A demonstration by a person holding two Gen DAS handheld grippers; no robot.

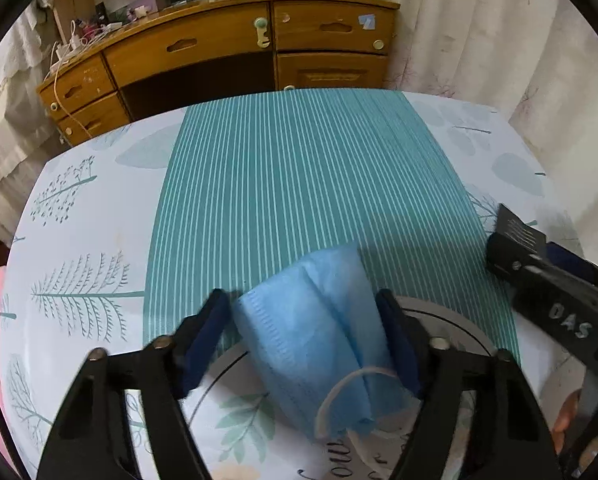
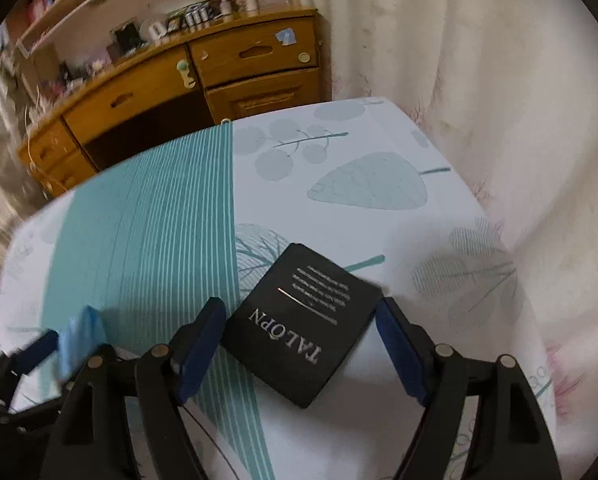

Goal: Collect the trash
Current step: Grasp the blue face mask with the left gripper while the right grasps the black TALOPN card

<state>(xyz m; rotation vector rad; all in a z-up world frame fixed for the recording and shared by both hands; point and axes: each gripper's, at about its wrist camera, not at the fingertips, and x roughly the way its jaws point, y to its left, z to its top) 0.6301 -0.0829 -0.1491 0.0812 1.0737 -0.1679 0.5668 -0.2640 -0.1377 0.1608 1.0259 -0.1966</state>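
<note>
Your left gripper [image 1: 303, 340] has its jaws around the crumpled blue fabric face mask [image 1: 319, 344], whether gripped is unclear; your right gripper [image 2: 299, 344] straddles the flat black TALOPN packet [image 2: 299, 320], jaws released, on the leaf-printed bedsheet [image 2: 359, 184].

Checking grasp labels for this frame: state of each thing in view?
Face mask: crumpled, between the left gripper pads; contact unclear.
Black box: flat on the bedsheet, between the pads of the right gripper, untouched.
Desk drawers: closed.
</note>
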